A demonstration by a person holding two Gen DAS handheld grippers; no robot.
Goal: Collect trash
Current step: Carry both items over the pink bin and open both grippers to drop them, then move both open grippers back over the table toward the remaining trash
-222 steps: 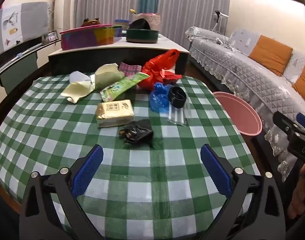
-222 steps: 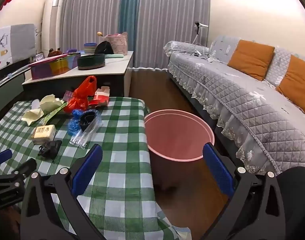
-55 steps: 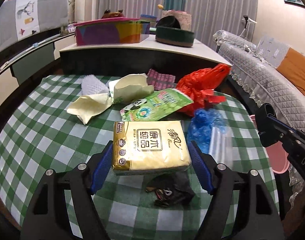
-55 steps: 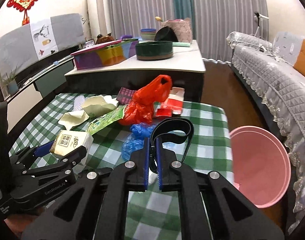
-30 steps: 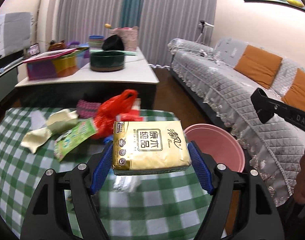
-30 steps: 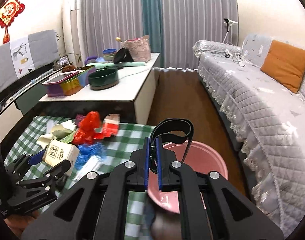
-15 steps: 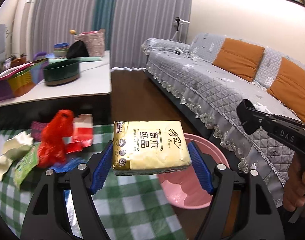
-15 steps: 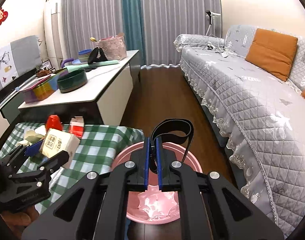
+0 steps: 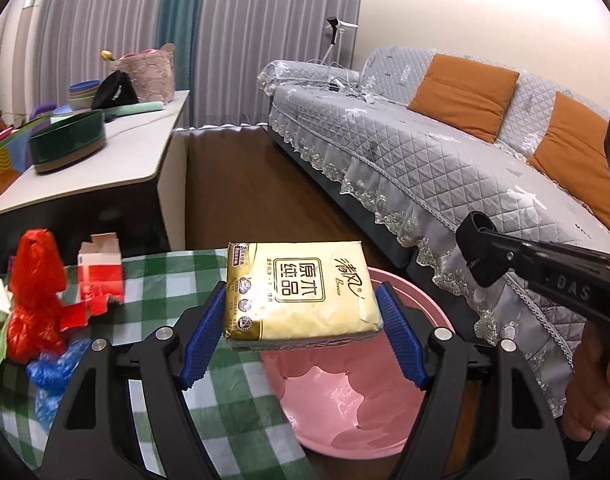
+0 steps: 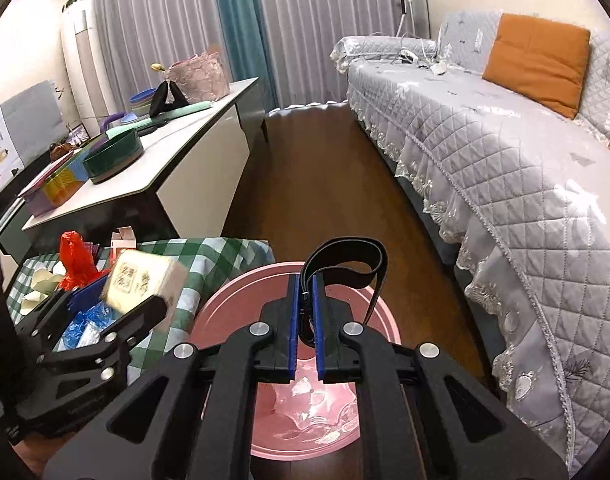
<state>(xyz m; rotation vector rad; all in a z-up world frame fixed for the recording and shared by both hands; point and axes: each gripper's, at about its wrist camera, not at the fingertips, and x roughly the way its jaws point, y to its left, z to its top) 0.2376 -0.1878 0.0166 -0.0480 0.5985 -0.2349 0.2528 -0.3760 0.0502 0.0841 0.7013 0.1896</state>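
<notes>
My left gripper [image 9: 301, 324] is shut on a gold tissue pack [image 9: 301, 292], held over the near rim of the pink bin [image 9: 345, 404] beside the table. The pack [image 10: 143, 278] and the left gripper [image 10: 117, 304] also show at the left of the right wrist view. My right gripper [image 10: 304, 312] is shut on a black band loop [image 10: 347, 258], directly above the pink bin [image 10: 305, 400]. In the left wrist view the right gripper [image 9: 475, 256] reaches in from the right, a hand [image 9: 597, 380] behind it.
On the green checked tablecloth [image 9: 153, 276] lie a red plastic bag [image 9: 33, 296], a red-and-white carton [image 9: 99, 276] and a blue wrapper [image 9: 51, 368]. A white sideboard [image 10: 177, 148] with bowls stands behind. A grey sofa [image 10: 505, 152] with orange cushions runs along the right. Brown floor [image 10: 321, 176] lies between.
Both grippers have swung right and down from over the table to the pink bin, carrying the tissue pack and the black band. Their grips are unchanged.
</notes>
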